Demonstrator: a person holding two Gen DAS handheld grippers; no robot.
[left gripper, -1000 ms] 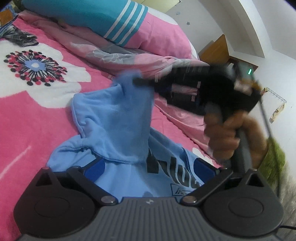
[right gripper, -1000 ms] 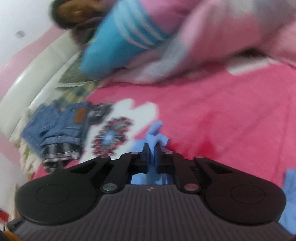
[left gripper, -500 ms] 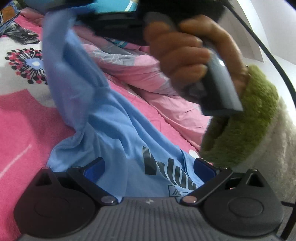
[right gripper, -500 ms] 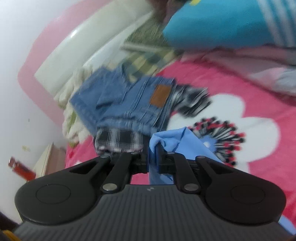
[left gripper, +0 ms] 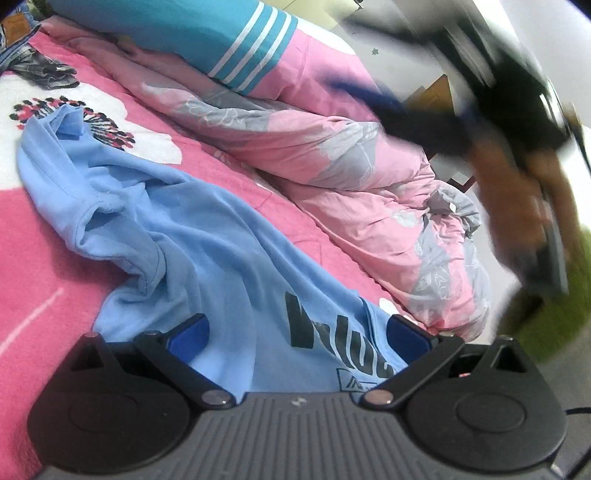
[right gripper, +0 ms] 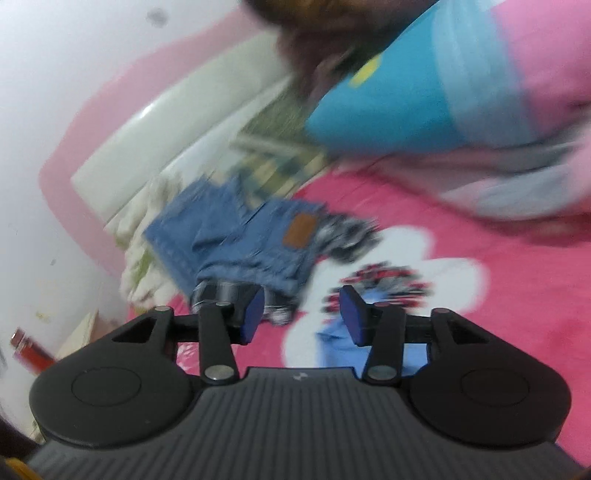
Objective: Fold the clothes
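A light blue T-shirt [left gripper: 207, 243] with black lettering lies crumpled on the pink bed cover [left gripper: 33, 258], one sleeve stretched toward the flower print at the far left. Its near end lies between the wide-apart blue pads [left gripper: 188, 338] of my left gripper [left gripper: 297, 336], which is open and does not pinch it. My right gripper [right gripper: 303, 315] hangs above the bed with its jaws opening and nothing between them. A corner of the T-shirt [right gripper: 336, 343] shows below it. In the left wrist view a blurred hand [left gripper: 517, 192] holds that gripper high at the right.
A pink and grey quilt [left gripper: 351, 177] lies bunched along the far side of the shirt, with a blue striped pillow [left gripper: 184, 33] behind it. Folded jeans [right gripper: 240, 240] over checked cloth lie near the white headboard [right gripper: 177, 140]. A green fuzzy sleeve [left gripper: 554, 314] is at the right.
My right gripper, shut on the shirt's edge, carried it across toward the flower print, then opened, let go and rose away. The shirt now lies stretched out. The left gripper stayed put.
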